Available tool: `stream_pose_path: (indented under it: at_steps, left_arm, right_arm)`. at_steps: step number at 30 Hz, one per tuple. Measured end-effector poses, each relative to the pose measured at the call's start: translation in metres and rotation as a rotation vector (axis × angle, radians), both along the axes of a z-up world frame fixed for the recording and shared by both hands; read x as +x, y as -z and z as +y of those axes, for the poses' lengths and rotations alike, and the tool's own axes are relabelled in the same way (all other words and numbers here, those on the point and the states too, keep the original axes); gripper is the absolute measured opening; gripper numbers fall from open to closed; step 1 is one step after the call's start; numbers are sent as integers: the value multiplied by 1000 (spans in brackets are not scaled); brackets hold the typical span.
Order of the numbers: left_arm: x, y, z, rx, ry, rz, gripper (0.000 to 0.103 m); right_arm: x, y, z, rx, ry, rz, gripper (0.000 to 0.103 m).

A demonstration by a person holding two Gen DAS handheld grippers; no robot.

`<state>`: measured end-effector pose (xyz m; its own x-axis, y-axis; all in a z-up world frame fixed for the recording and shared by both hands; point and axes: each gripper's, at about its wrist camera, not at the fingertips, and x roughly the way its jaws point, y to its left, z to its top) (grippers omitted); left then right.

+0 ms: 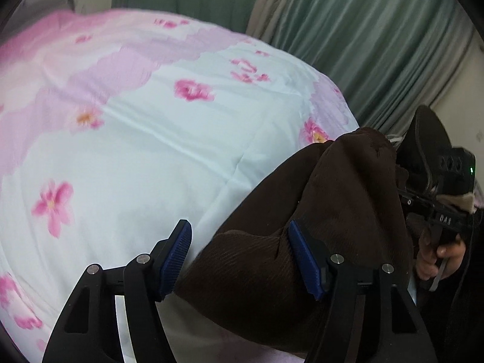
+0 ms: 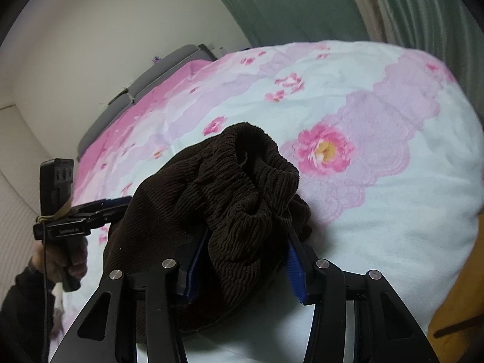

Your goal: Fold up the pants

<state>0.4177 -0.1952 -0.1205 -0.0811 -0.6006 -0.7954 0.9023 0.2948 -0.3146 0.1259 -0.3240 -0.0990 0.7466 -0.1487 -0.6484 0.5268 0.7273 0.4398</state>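
Brown pants (image 2: 230,199) bunch between both claws on floral bedspread (image 1: 136,139).

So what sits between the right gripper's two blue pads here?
A bunched fold of the brown pants fills the gap in the right gripper, as the right wrist view shows.

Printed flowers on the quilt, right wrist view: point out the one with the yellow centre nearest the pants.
It is the big pink bloom just right of the bunched brown pants. It is the largest, with a clear yellow middle; the other flowers lie farther up the quilt, smaller and paler.
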Motion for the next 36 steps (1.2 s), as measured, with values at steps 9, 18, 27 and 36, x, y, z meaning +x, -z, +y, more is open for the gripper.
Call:
stream_pose_path:
  at_steps: [9,18,27,36]
  left_arm:
    - [-4,0,27,-97,-74,-47,24]
    - [-1,11,38,-115,-232,-53,19]
    - [-13,7,22,-126,-289,-100,21]
    - [-76,-45,41,-153,-428,-256,70]
  right_arm:
    - [16,-15,6,-106,-65,-45,28]
    - [12,-9,7,-152,-61,-92,26]
    - [-2,33,-16,-50,-45,30,28]
    - [-32,-4,-15,-130,-18,-26,81]
